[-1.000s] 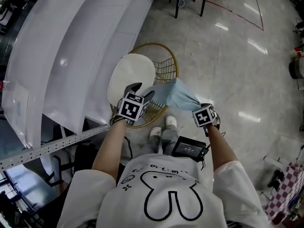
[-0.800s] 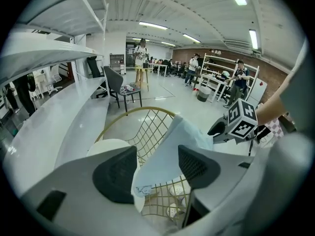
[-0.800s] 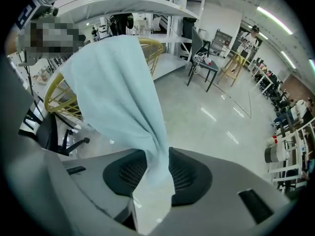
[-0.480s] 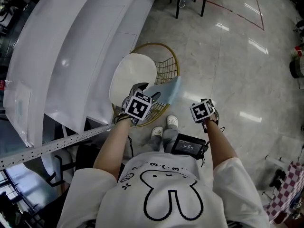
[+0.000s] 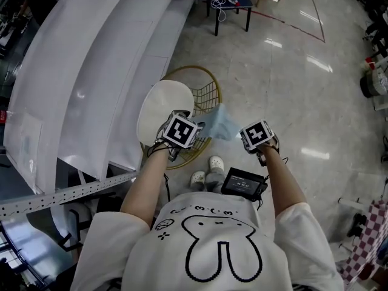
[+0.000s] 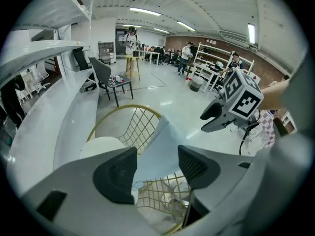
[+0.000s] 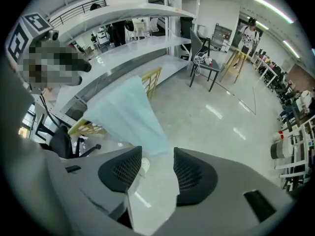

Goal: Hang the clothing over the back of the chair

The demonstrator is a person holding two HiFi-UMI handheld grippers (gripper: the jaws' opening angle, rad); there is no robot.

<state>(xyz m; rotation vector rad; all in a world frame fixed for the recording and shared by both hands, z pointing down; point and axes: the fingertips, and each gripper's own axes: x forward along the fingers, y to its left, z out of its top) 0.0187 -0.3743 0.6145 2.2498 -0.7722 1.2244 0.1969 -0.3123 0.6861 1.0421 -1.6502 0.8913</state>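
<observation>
- Left hand-held gripper (image 6: 156, 163) angles down over the chair (image 5: 209, 93), clamped on the pale-blue clothing (image 5: 219, 123).
- Right hand-held gripper (image 7: 156, 167) points steeply down. Its jaws have just been opening and are now wide, with the clothing's end at their tips, ungripped.
- Clothing sits by the chair's wire back.

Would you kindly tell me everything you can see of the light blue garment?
The light blue garment is thin, soft-looking, plain cloth, loosely folded. One end sits between the pads of the left tool, which seems to grip it. The rest slopes toward the right tool, whose jaws have just been opening and stand apart, not pressing it. It hangs by the rim of the gold wire chair; whether it touches the wire I cannot tell.
</observation>
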